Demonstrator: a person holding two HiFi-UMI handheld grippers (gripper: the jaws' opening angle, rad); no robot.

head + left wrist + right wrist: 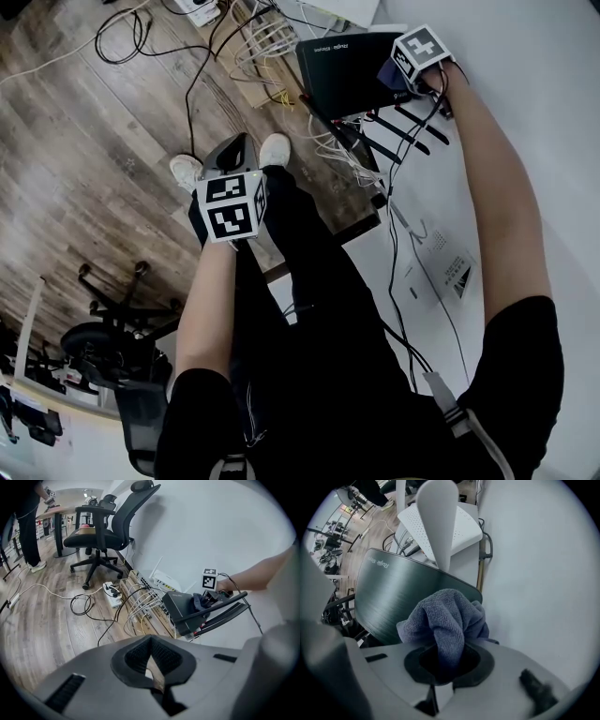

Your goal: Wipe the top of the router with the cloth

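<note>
While your right gripper [440, 670] clamps the cloth [445, 616], pressed on top of the router [393, 597] just ahead of its jaws, wiping appears in hand. Next, sweep forward across the panel. Your left gripper [152, 665] has its jaws together, empty.

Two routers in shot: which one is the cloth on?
The dark brushed-top router, under the right gripper's blue cloth; the white perforated router sits behind, clear of it.
</note>
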